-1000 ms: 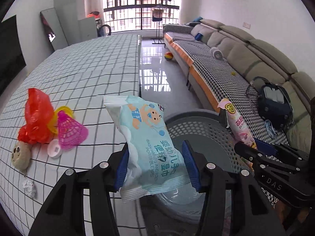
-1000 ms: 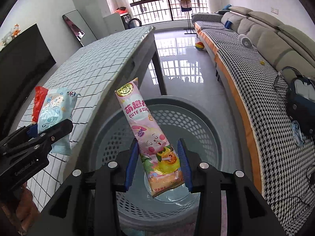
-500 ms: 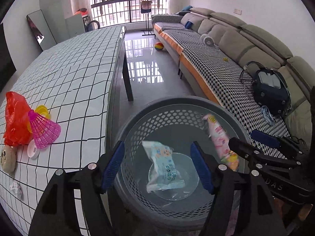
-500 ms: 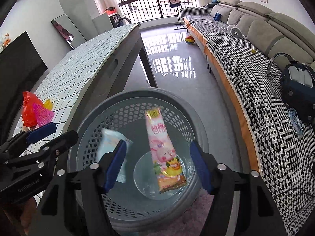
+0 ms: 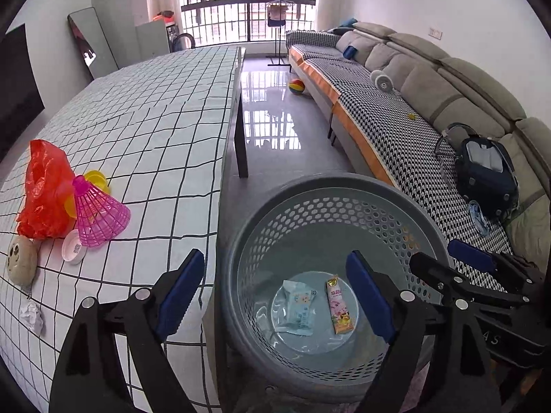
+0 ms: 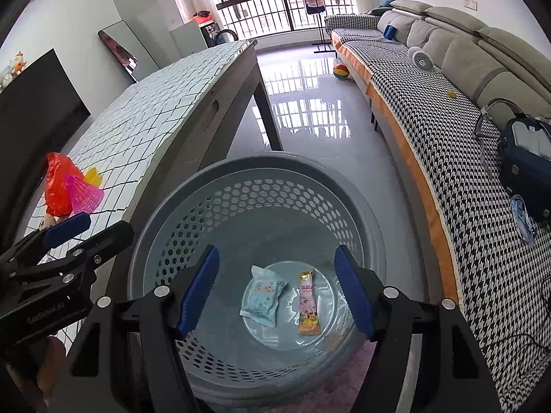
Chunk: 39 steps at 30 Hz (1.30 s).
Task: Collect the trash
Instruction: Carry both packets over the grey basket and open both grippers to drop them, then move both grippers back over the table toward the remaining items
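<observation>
Both tools, left tool [image 5: 275,292] and right tool [image 6: 275,285], are held released above the basket [image 6: 193,220]; blue packet [image 6: 263,296] and pink packet [image 6: 308,304] are seen at lower centre

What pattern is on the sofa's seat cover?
Black-and-white houndstooth seat cover, orange-edged; clearest in the right wrist view.

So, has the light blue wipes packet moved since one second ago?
Yes. It has gone down from the left hand-held gripper to the bottom of the grey basket, where the blue wipes packet lies beside the pink snack wrapper.
</observation>
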Each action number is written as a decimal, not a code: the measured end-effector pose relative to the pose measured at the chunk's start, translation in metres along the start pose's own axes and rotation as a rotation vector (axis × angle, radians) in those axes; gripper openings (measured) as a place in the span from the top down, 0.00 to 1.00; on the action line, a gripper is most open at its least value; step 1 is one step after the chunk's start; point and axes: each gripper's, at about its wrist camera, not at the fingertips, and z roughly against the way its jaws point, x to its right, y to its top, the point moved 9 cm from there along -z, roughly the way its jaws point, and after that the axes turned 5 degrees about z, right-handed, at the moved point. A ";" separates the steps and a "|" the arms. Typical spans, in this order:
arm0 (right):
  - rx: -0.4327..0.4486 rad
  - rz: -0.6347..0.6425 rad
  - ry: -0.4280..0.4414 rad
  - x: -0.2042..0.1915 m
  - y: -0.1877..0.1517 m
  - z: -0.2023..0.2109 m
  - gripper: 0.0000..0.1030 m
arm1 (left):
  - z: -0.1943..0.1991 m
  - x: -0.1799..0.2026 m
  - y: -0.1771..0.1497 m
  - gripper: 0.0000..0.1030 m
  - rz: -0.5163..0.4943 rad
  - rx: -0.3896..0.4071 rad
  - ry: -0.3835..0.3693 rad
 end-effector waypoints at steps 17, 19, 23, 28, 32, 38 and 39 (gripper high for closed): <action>0.069 0.035 0.030 -0.045 0.039 0.006 0.35 | 0.032 -0.067 0.020 0.10 0.086 0.092 0.054; 0.079 0.040 0.038 -0.053 0.042 0.007 0.35 | 0.037 -0.078 0.020 0.10 0.098 0.100 0.063; 0.082 0.051 0.068 -0.072 0.044 0.005 0.35 | 0.051 -0.103 0.017 0.10 0.115 0.116 0.101; 0.060 0.098 0.082 -0.100 0.044 -0.001 0.35 | 0.065 -0.136 0.008 0.10 0.174 0.130 0.135; 0.060 0.127 0.107 -0.123 0.045 -0.001 0.35 | 0.074 -0.163 0.000 0.10 0.210 0.133 0.168; 0.054 0.175 0.145 -0.158 0.043 -0.002 0.35 | 0.091 -0.196 -0.009 0.10 0.249 0.148 0.219; 0.054 0.185 0.151 -0.164 0.043 -0.002 0.35 | 0.094 -0.201 -0.011 0.10 0.256 0.151 0.226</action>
